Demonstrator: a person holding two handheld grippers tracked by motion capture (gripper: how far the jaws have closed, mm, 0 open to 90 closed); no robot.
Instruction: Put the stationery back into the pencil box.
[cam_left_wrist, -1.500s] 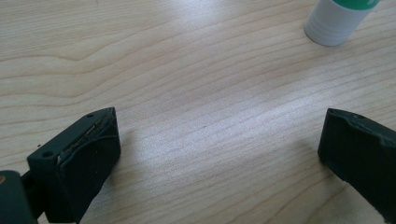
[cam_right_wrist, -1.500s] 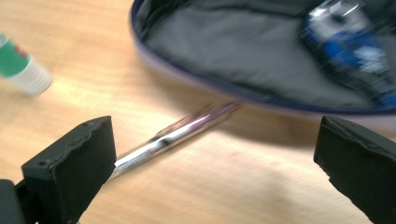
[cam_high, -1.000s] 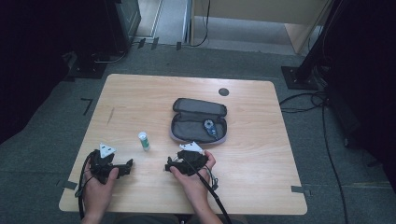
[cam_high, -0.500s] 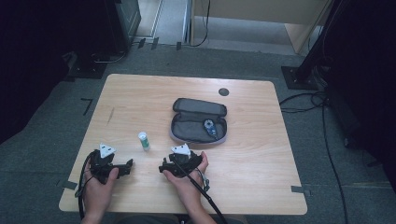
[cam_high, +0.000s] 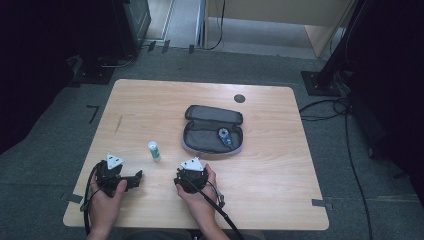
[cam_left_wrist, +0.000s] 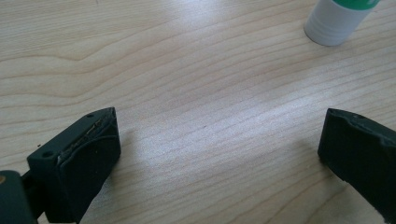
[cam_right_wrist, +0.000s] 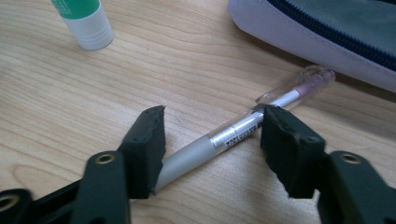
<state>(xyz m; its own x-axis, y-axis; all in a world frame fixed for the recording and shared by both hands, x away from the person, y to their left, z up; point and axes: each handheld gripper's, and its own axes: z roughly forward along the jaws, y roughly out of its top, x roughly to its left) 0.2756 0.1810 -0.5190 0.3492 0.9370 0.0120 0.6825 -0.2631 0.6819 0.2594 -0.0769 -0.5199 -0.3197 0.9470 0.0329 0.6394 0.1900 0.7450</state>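
Light wood table (cam_high: 150, 105) with rounded corners and a dark round grommet hole (cam_high: 239, 98) near the far edge. Lying on it: an open grey zip case (cam_high: 212, 132), a green-and-white glue stick (cam_high: 154, 151) standing upright, and a silver pen (cam_right_wrist: 233, 135) just beside the case.

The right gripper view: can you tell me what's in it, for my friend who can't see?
A silver pen lies on the wooden table between the right gripper's two black fingers, which have just been closing and are not yet squeezing it. A green-and-white glue stick stands at the top left, and the pencil case's edge shows at the top right.
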